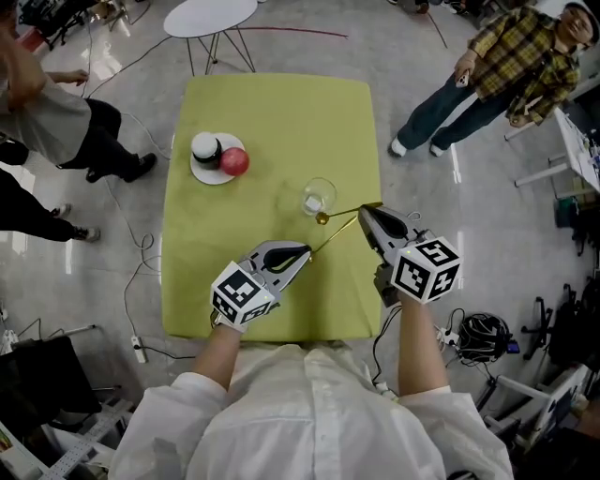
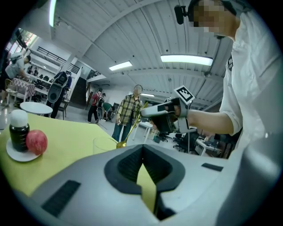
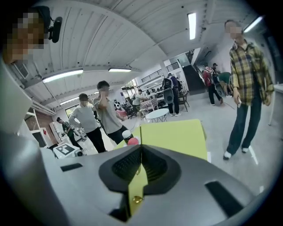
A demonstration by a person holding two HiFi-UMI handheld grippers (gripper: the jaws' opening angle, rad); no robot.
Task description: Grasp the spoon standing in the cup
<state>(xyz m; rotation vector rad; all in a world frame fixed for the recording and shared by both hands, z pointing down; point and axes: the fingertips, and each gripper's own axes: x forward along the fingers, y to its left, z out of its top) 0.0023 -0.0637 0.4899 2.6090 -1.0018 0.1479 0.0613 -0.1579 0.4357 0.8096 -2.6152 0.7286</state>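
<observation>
A clear glass cup (image 1: pixel 319 195) stands right of centre on the yellow-green table (image 1: pixel 272 112). The gold spoon (image 1: pixel 323 217) is outside the cup, its bowl hanging just in front of the glass. Its thin handle runs right into my right gripper (image 1: pixel 364 210), which is shut on it. In the right gripper view the handle's gold end (image 3: pixel 137 199) shows in the narrow slit between the jaws. The left gripper view shows the spoon (image 2: pixel 121 143) dangling beside the cup (image 2: pixel 104 145). My left gripper (image 1: pixel 305 251) hovers near the table's front, shut and holding nothing.
A white plate (image 1: pixel 202 172) at the table's left carries a dark jar with a white lid (image 1: pixel 206 148) and a red apple (image 1: pixel 235 161). People stand on the floor at the left and at the far right (image 1: pixel 506 66). A round white table (image 1: pixel 211 17) is behind.
</observation>
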